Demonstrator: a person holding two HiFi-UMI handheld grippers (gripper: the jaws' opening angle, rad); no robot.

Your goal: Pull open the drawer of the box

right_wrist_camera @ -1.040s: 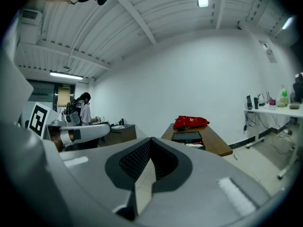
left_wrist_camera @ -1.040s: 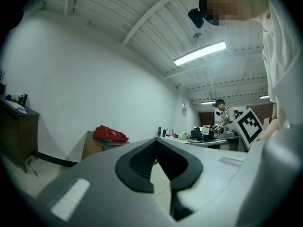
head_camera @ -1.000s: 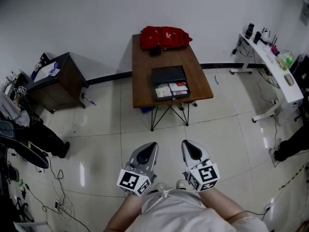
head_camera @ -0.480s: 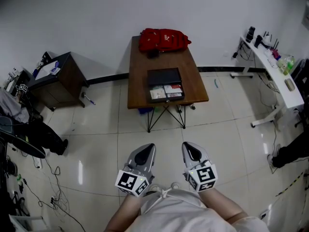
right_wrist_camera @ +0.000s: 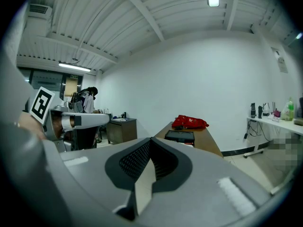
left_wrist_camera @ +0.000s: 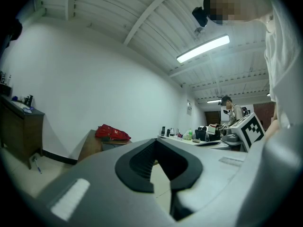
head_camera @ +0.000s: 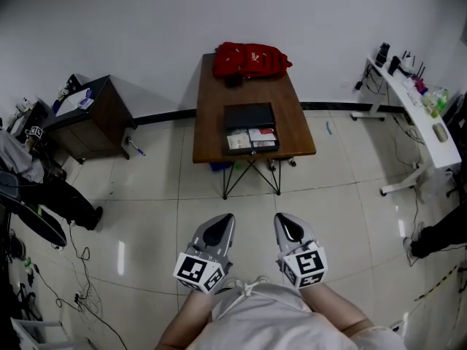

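**Drawer seen pulled out; both grippers held shut and well away from the box**

The black box (head_camera: 248, 114) is found near the middle of the brown bench (head_camera: 210, 133), in front of a red bag (head_camera: 250, 58) that lies at the bench's far end by the wall. At the near side of the box the drawer (head_camera: 252, 139) is seen drawn out toward the bench's front edge, so that light and red items inside it are exposed from above. What those items are cannot be told at this size.

The left gripper (head_camera: 228, 216) and the right gripper (head_camera: 281, 216) are held side by side close to the person's body, over the tiled floor (head_camera: 343, 210) and well apart from the bench. In the left gripper view the fingers (left_wrist_camera: 104, 178) are pressed together at their tips, and nothing is caught between them. In the right gripper view the fingers (right_wrist_camera: 203, 174) are likewise closed tip to tip on nothing, and the box is seen far off on the bench beyond them.

The pull itself is judged to be done, since the drawer stands open and nothing is gripped. Whether the drawer has been taken to its full travel cannot be told from this height. No further step is judged to be called for by the task.
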